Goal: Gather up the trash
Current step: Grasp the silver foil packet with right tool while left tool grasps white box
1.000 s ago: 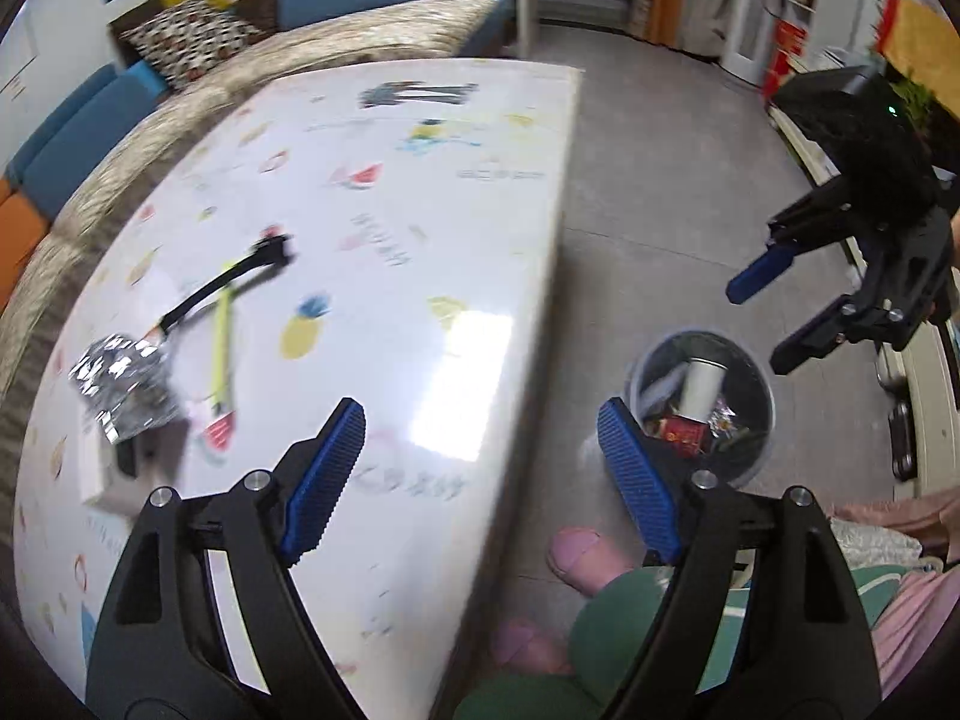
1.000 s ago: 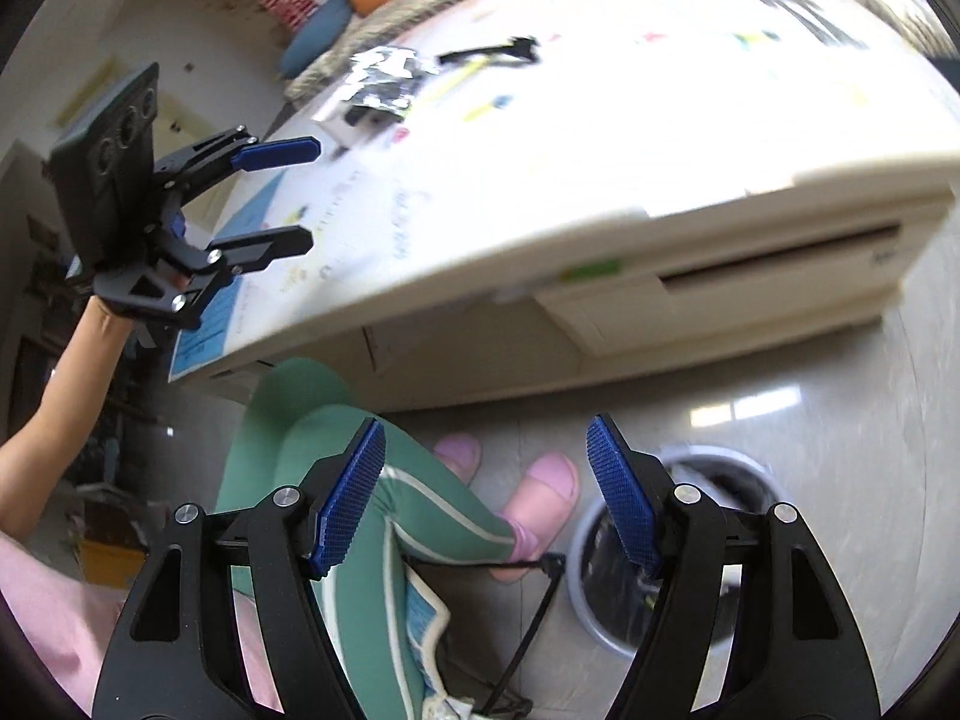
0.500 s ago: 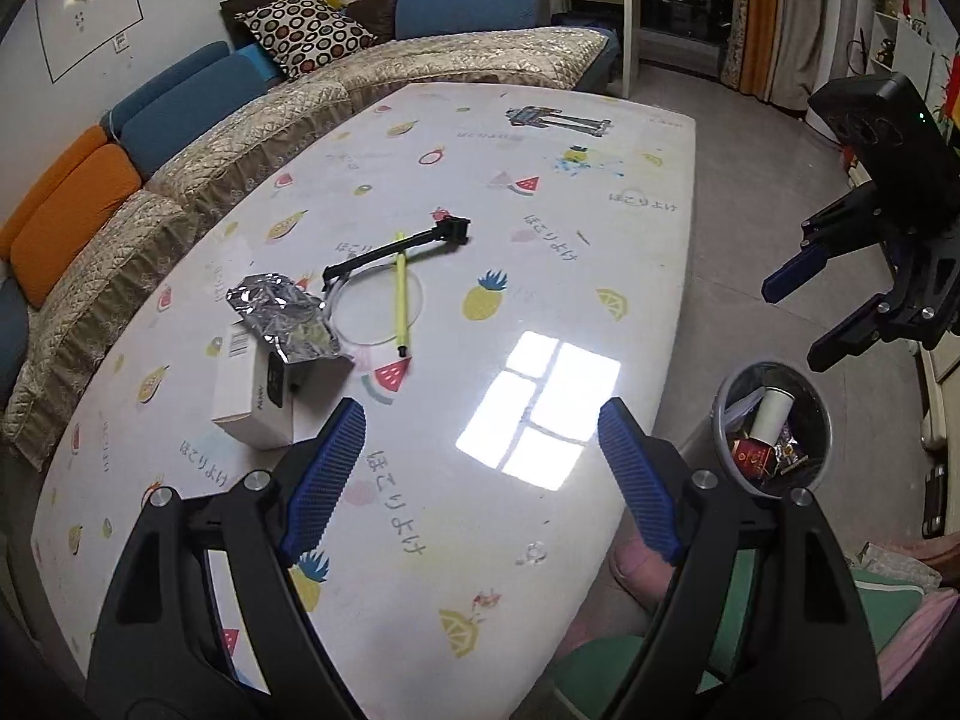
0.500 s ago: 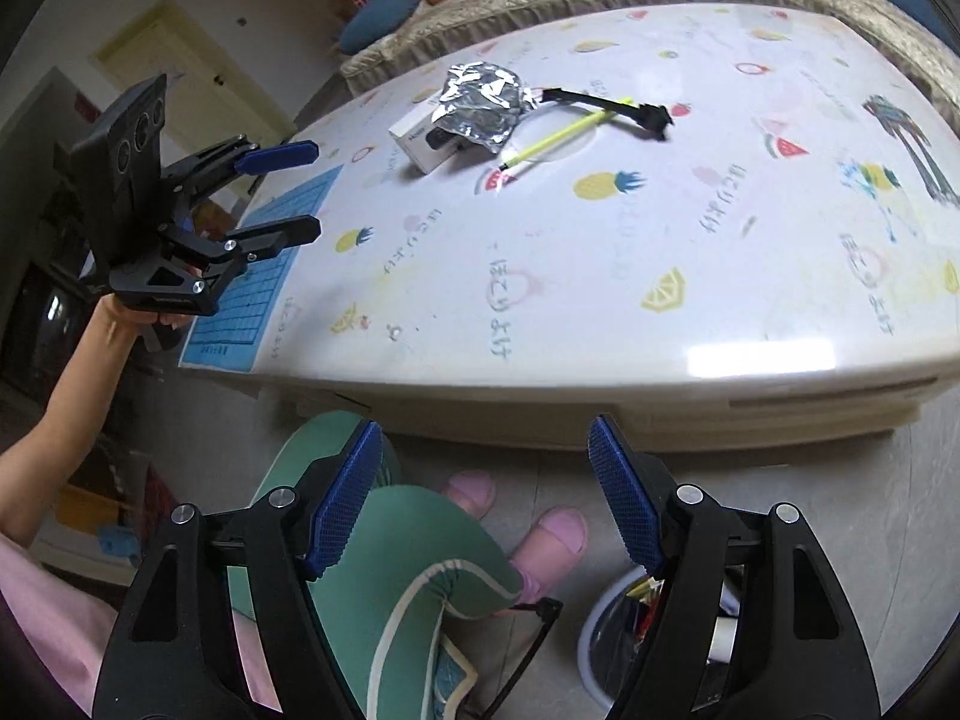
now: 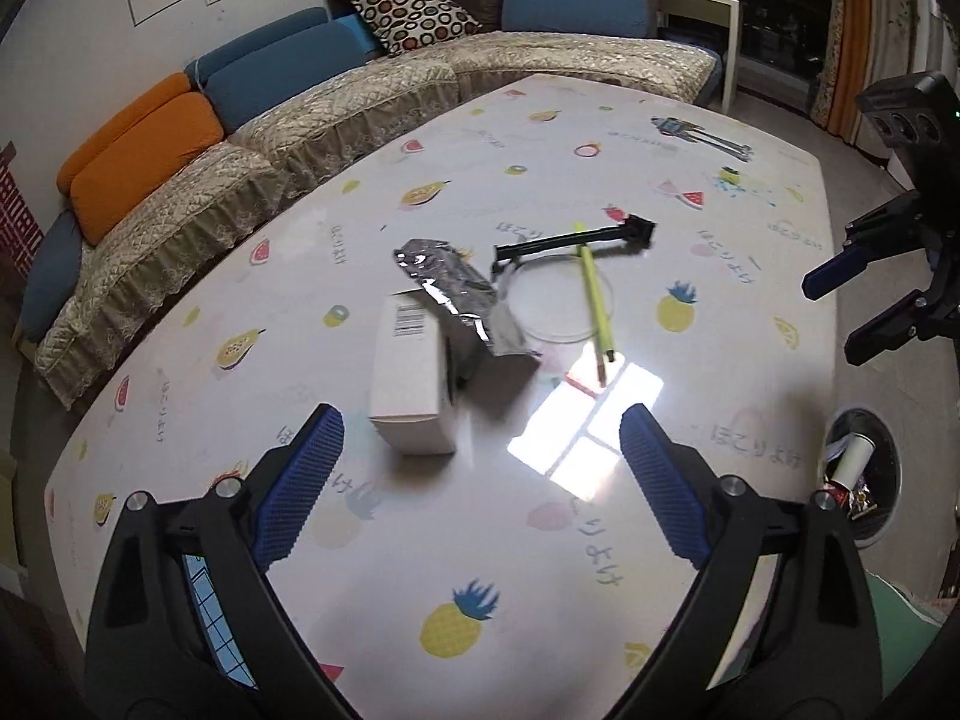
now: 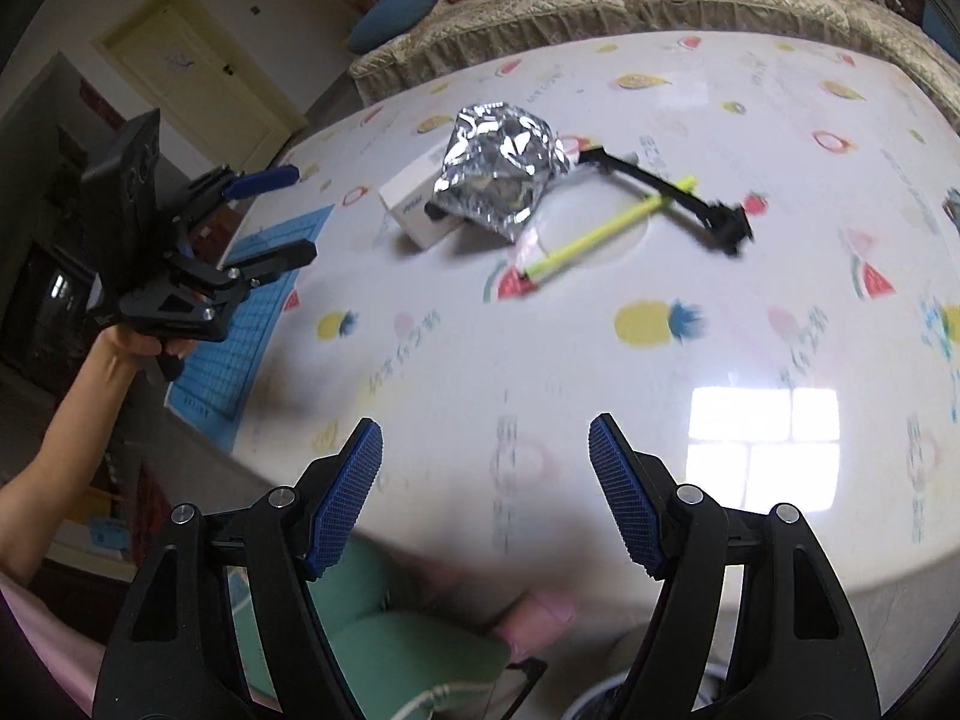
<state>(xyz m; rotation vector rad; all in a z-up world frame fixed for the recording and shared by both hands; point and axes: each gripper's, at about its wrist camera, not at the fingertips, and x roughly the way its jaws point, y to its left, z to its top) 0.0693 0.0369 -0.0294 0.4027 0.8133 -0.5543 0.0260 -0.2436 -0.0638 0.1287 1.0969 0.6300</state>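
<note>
The left gripper (image 5: pixel 477 474) had its jaws spread wide with nothing between them; they had just been opening further, while the view went from the bin and floor a second before to the table top. The right gripper (image 6: pixel 485 483) was also spread and empty, and its view had risen in the same way from the person's legs to the table (image 5: pixel 420 552). I judge that both hands had come back from the trash bin (image 5: pixel 887 495) to reach for the next piece, so the collecting was only partly done.

Just beyond the left fingers stood the white box (image 5: pixel 409 387), its long axis running away from the gripper, the barcode end farther off. The crumpled foil bag (image 5: pixel 462 294) leaned on the box's far right side, with its long side running diagonally from the upper left down to the right. Farther right the yellow-green straw (image 5: pixel 594 294) lay nearly straight away from the camera, crossing the black stick (image 5: pixel 570 240), which ran from left to right and ended in a small clamp-like head at the right. The bin stood on the floor beside the table edge at the right, already holding a paper cup and wrappers.
</note>
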